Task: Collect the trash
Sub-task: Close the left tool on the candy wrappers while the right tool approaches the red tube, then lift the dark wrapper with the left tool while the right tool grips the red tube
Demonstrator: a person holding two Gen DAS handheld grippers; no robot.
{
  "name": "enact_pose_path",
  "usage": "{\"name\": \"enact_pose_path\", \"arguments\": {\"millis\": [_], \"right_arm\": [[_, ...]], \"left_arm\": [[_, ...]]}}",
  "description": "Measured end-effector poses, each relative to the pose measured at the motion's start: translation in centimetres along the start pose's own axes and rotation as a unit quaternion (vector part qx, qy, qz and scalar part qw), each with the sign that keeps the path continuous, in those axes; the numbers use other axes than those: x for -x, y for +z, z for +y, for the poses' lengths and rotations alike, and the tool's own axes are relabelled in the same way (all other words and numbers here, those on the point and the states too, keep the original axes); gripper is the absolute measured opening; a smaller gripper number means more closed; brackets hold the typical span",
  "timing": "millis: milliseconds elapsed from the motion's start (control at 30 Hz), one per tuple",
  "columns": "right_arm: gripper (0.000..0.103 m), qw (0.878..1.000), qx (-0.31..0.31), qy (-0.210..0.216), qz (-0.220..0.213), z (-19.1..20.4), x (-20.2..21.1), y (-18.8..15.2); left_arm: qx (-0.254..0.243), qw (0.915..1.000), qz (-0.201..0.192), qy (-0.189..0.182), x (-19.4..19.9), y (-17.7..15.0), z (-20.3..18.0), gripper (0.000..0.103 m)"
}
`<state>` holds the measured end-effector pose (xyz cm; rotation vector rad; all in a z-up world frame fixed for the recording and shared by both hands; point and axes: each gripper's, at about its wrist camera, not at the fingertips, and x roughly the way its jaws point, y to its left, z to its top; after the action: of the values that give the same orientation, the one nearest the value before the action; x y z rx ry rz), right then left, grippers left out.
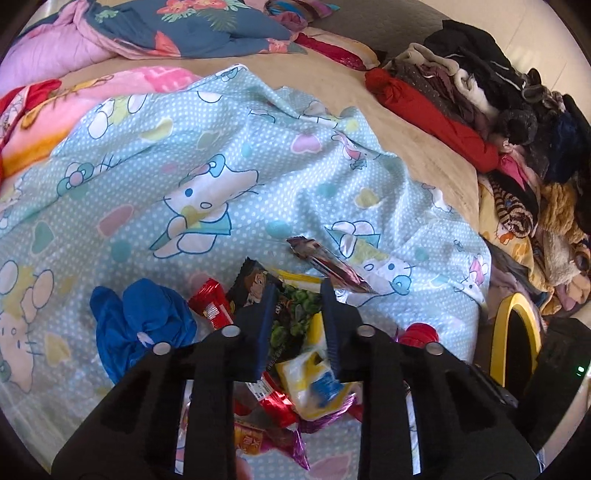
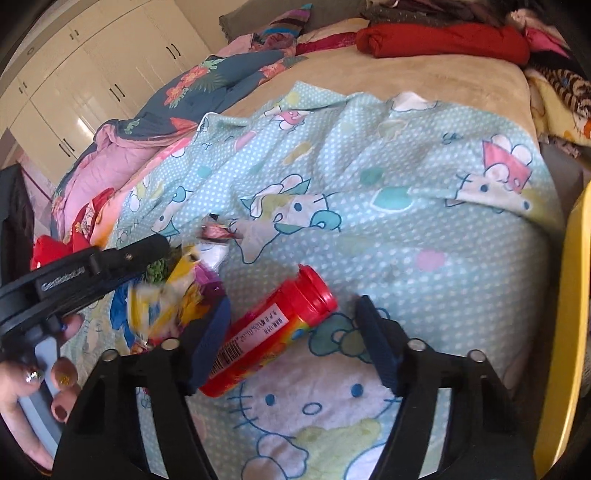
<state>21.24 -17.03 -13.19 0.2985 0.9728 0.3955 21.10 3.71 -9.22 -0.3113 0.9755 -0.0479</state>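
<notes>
My left tongs (image 1: 295, 295) are narrowed around the heap of wrappers (image 1: 295, 332) in front of me, with a dark green-printed packet (image 1: 293, 317) between the two blue pads; I cannot tell whether the pads actually press on it. Just under it lies a white and yellow packet with a blue patch (image 1: 314, 384), crumpled and glossy. To its left is a shiny red foil wrapper (image 1: 210, 302), and beyond that a dark packet with a cartoon figure (image 1: 255, 284). Nearer to me are more red foil and a purple-pink wrapper (image 1: 295, 439). A long silvery wrapper (image 1: 325, 264) lies a little farther off, to the right. Left of the heap sits a bunched blue cloth (image 1: 140, 325).

My right tongs (image 2: 293, 328) stand released, spread wide on either side of a red bottle (image 2: 266, 332). The bottle lies on its side, its ribbed red cap pointing far and right, with a yellow and orange label and a barcode near the left pad (image 2: 214, 332). That pad is just beside the bottle; the right pad is apart from it.

All of this lies on a pale blue dotted sheet with cartoon cats (image 2: 369, 221), spread over the bed. In the right view the other tool (image 2: 92, 273) comes in from the left, held by a hand (image 2: 40, 387) with painted nails. Farther off are a flowered quilt (image 1: 192, 29), a red folded garment (image 1: 436, 114) and a pile of clothes (image 1: 498, 92) on the right. A yellow rim (image 1: 517, 332) shows at the right edge of the bed.
</notes>
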Motion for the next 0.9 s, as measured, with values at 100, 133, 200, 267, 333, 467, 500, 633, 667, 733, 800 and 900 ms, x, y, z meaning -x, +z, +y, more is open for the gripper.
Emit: {"name": "enact_pose_path", "arguments": {"millis": [100,133,200,267,333,467,500,633,667,733,800,900], "right_arm": [[0.048,1.000,-0.012,0.019,0.004,-0.3,0.0,0.1],[0.046,1.000,-0.013,0.023,0.002,-0.3,0.1,0.1],[0.044,0.999,-0.017,0.031,-0.005,-0.6,0.7,0.0],[0.042,0.999,-0.019,0.038,-0.010,-0.7,1.2,-0.2],[0.040,0.999,-0.014,0.043,-0.018,-0.7,2.0,-0.3],[0.036,0.998,0.007,0.054,-0.035,-0.4,3.7,-0.7],[0.036,0.998,0.015,0.056,-0.039,-0.2,4.1,-0.8],[0.035,0.996,0.040,0.060,-0.046,0.2,5.4,-1.5],[0.035,0.996,0.042,0.063,-0.046,0.3,5.4,-1.6],[0.035,0.996,0.045,0.066,-0.048,0.4,5.8,-1.9],[0.034,0.995,0.051,0.069,-0.049,0.6,6.0,-2.0],[0.034,0.994,0.064,0.072,-0.055,1.3,6.5,-2.2]], "left_arm": [[0.007,1.0000,-0.002,-0.005,0.6,-0.2,0.3,0.012],[0.009,0.9999,-0.003,-0.006,0.8,-0.2,0.3,0.011],[0.013,0.9999,-0.006,-0.008,1.3,-0.4,0.6,0.009],[0.018,0.9997,-0.010,-0.011,1.7,-0.7,0.8,0.009],[0.032,0.9992,-0.016,-0.019,2.3,-1.1,1.3,0.008],[0.057,0.9969,-0.032,-0.043,3.5,-1.9,2.1,0.004],[0.064,0.9962,-0.034,-0.048,3.7,-2.1,2.3,0.004],[0.072,0.9949,-0.042,-0.057,4.3,-2.6,2.5,0.004],[0.074,0.9946,-0.044,-0.059,4.5,-2.7,2.5,0.003],[0.075,0.9937,-0.051,-0.065,4.9,-2.8,2.5,0.002],[0.070,0.9928,-0.068,-0.070,5.8,-2.8,2.2,0.002],[0.063,0.9919,-0.081,-0.075,6.8,-2.6,1.6,0.002]]}}
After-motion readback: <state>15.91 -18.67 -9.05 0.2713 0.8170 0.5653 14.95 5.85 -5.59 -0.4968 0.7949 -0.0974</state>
